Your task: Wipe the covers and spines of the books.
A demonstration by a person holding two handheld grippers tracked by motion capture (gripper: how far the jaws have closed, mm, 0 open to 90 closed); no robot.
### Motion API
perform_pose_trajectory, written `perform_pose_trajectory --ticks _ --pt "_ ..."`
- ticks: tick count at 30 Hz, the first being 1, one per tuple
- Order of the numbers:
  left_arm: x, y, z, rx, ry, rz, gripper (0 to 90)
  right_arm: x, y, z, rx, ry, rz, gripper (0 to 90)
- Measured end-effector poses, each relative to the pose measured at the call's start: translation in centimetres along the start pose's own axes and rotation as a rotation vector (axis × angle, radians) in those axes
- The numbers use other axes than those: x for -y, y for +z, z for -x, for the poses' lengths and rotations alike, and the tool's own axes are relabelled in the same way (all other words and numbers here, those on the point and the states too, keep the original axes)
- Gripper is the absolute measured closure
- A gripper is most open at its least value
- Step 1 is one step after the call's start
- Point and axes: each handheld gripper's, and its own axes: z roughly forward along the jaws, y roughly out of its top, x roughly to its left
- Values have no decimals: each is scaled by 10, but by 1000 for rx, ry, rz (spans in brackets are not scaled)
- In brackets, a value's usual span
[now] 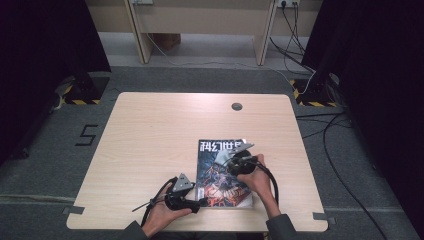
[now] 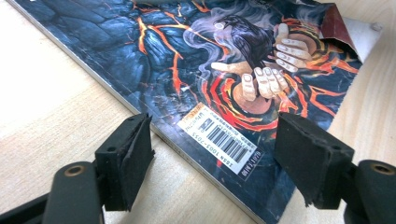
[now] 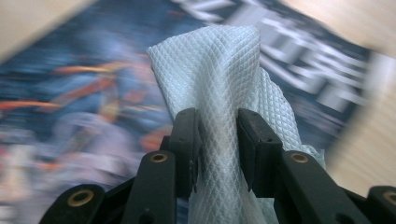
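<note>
Right gripper (image 3: 218, 140) clamps a white cloth (image 3: 224, 74) over the magazine (image 1: 220, 172) at the table's (image 1: 150, 130) five o'clock (wiping under way). Left gripper (image 2: 212, 161), jaws wide, straddles the cover's corner; how much remains is unclear.

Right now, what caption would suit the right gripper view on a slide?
Right gripper pinches a white quilted cloth above a blurred magazine cover.

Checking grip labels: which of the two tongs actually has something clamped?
The right tongs: their jaws pinch a white quilted cloth over the magazine. The left tongs stand open astride the magazine's barcode corner, pads apart from it.
</note>
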Motion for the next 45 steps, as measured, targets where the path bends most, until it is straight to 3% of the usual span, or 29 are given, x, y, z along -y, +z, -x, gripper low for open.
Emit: perform_pose_trajectory --ticks 1,4,9,10,13,19,29,34,35,36,39,41,45 --pt "1 0 1 6 -3 2 265 4 -2 10 31 25 2 693" --pt "2 -2 3 24 9 -2 255 13 -7 30 53 94 11 702" --pt "3 -5 9 55 36 -28 241 14 -7 32 61 96 8 701" --pt "3 -4 12 24 89 -41 251 13 -7 31 66 90 4 701" --pt "3 -3 14 6 120 -54 253 13 -7 31 67 89 3 701" --pt "-1 -1 17 -20 124 -69 254 11 -6 29 85 90 5 708" --pt "-13 13 12 -54 103 -59 300 5 0 15 37 75 16 709" --pt "-12 12 11 -43 82 -46 311 -6 5 -14 -27 -3 10 710" --pt "-12 12 11 -43 82 -46 315 -6 5 -14 -27 -3 10 710" --pt "-12 11 9 -34 67 -41 320 -10 7 -25 -50 -38 8 711" --pt "-11 2 6 -17 45 -21 315 -13 7 -31 -33 -80 -1 704" --pt "-11 -6 3 -11 43 -19 306 -11 7 -26 -48 -50 5 694" --pt "-4 -20 -1 -3 20 -25 298 -10 7 -20 -32 -18 8 695"
